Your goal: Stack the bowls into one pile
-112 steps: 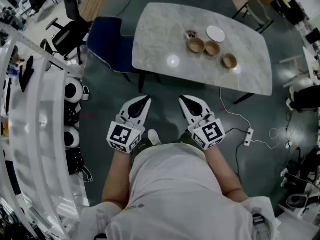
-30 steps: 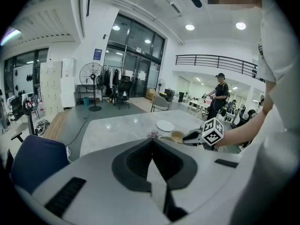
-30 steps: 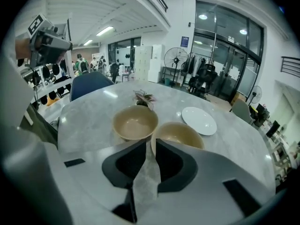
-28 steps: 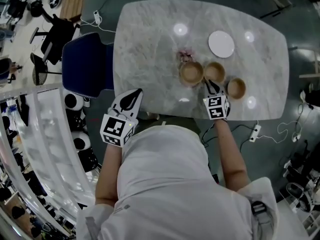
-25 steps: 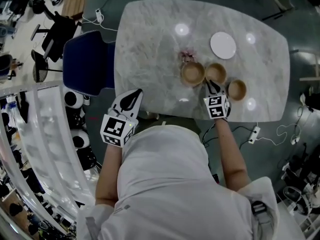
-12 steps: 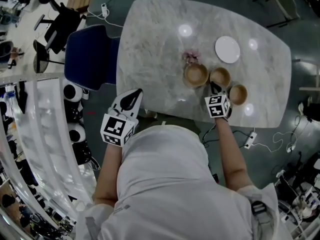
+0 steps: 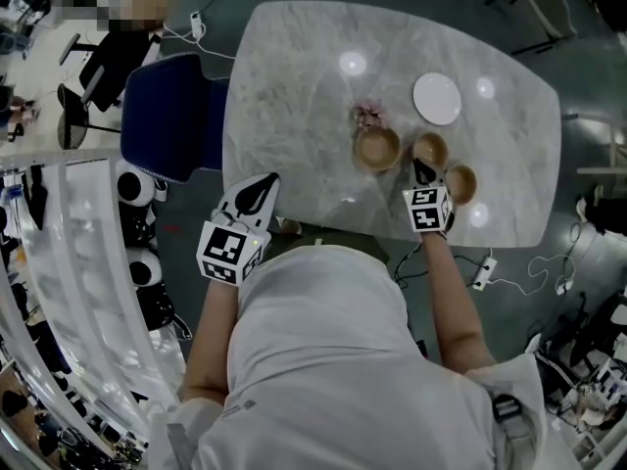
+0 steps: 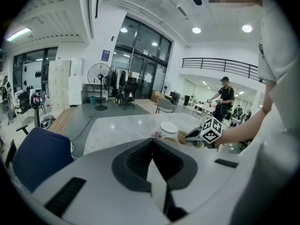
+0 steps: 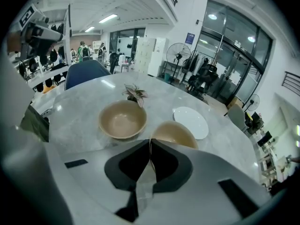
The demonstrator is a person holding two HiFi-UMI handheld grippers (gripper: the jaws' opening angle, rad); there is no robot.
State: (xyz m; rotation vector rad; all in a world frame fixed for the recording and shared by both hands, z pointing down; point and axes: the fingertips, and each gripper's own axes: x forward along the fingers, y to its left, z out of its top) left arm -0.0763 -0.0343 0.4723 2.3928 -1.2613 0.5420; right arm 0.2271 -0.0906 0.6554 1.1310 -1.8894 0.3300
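The middle bowl (image 9: 174,134) of three tan bowls stands on the marble table (image 7: 294,86), near the edge that is closest to the person. The right gripper (image 9: 150,142) has hold of it: in the right gripper view the two jaws are pressed almost together, with only the thin near rim of this bowl between them. In that view the bowl seems a little tipped, while the head view is too small to confirm this. The left bowl (image 7: 377,148) is just beside it at 9 o'clock, upright and empty, and not touching it. The third bowl (image 7: 460,183) lies near at 4 o'clock; only the head view shows it, because it is outside the right gripper view. A white plate (image 7: 437,98) lies at 12 o'clock from the middle bowl, and a small plant (image 7: 368,116) is at 11 o'clock from the left bowl. The left gripper (image 7: 263,186) is well apart from the bowls, at 8 o'clock, over the floor just off the table's near edge. The left gripper view shows its jaws fully together with nothing between them, and also the right gripper from the side. A blue chair (image 7: 171,116) stands at 9 o'clock from the table.
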